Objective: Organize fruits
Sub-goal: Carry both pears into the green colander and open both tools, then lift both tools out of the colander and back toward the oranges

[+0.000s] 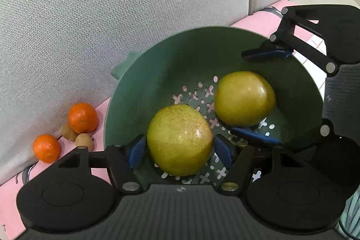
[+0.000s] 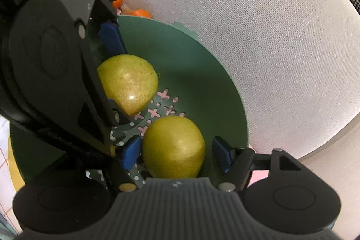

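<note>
A green colander bowl [image 1: 144,87] [image 2: 202,82] with cross-shaped holes stands on a pink cloth and holds two yellow-green pears. In the left wrist view, my left gripper [image 1: 180,147] straddles the speckled pear [image 1: 180,138], which rests on the bowl's bottom. Its blue pads sit close beside the fruit without clearly pressing it. My right gripper [image 2: 176,154] straddles the smoother pear [image 2: 173,147] [image 1: 244,98], and a clear gap shows at its right pad. Each gripper also shows in the other's view, reaching into the bowl from the side.
Two tangerines [image 1: 82,117] [image 1: 46,148] and two small brown fruits [image 1: 84,141] lie on the pink cloth [image 1: 99,114] left of the bowl. They sit against a light grey sofa cushion [image 1: 112,3]. The cushion rises close behind the bowl.
</note>
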The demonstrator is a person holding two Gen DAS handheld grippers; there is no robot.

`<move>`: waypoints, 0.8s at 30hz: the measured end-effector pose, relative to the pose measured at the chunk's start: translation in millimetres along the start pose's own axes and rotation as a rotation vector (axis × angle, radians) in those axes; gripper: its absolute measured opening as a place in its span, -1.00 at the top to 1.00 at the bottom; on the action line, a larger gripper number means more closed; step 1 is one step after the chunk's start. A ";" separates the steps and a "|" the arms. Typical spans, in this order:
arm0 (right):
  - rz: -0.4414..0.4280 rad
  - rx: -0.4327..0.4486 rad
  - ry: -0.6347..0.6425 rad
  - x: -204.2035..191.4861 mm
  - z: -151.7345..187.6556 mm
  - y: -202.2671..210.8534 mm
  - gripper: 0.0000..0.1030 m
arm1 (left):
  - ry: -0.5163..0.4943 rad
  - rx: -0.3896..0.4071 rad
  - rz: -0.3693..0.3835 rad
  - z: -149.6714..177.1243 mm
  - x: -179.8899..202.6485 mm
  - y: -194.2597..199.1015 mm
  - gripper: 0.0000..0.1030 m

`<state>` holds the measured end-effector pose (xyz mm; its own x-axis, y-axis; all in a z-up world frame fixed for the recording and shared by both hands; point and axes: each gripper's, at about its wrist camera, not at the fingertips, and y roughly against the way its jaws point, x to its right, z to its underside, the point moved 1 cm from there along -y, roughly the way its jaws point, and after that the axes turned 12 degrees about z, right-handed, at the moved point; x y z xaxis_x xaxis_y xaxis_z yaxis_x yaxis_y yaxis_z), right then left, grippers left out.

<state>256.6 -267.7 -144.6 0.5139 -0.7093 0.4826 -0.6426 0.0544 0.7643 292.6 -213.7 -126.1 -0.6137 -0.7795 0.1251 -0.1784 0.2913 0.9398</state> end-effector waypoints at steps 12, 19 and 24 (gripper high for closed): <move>0.035 0.016 0.010 5.2 -8.6 24.4 -0.77 | 0.043 0.089 -0.012 6.5 -6.9 41.7 -0.54; 0.097 0.024 -0.017 8.3 -15.9 49.3 -0.79 | 0.042 0.136 -0.037 19.9 -5.7 75.0 -0.54; 0.082 0.039 -0.207 14.4 -17.8 68.2 -0.80 | 0.077 0.176 -0.065 39.2 -11.4 101.9 -0.54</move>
<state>230.3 -261.7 -78.0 0.3339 -0.8328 0.4416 -0.7011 0.0937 0.7069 251.2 -153.4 -44.3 -0.5373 -0.8379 0.0963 -0.3515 0.3262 0.8775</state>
